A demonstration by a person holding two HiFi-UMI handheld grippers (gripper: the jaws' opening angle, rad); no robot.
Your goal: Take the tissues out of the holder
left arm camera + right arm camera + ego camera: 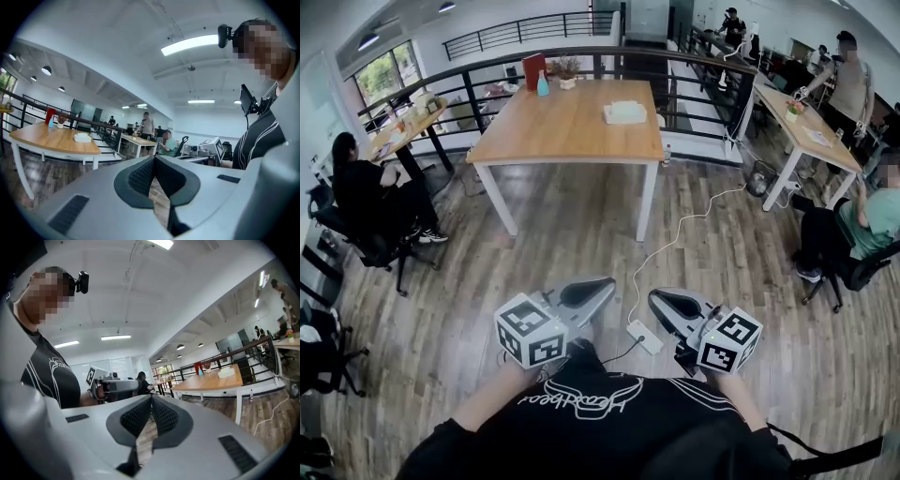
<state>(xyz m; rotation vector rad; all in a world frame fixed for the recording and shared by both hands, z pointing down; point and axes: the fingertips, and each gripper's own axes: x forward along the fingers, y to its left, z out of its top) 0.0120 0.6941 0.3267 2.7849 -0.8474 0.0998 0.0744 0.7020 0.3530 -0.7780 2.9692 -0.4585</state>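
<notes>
Jaws closed together on both, nothing held.
Grey left gripper (602,287) and grey right gripper (657,302) well apart from white tissue holder (624,112) on wooden surface (553,131).

Table (572,127) with smooth pale wood top; matt wood-plank floor (581,234); left gripper (153,160) and right gripper (151,401) in matt grey plastic with black dimpled pads (140,177).
</notes>
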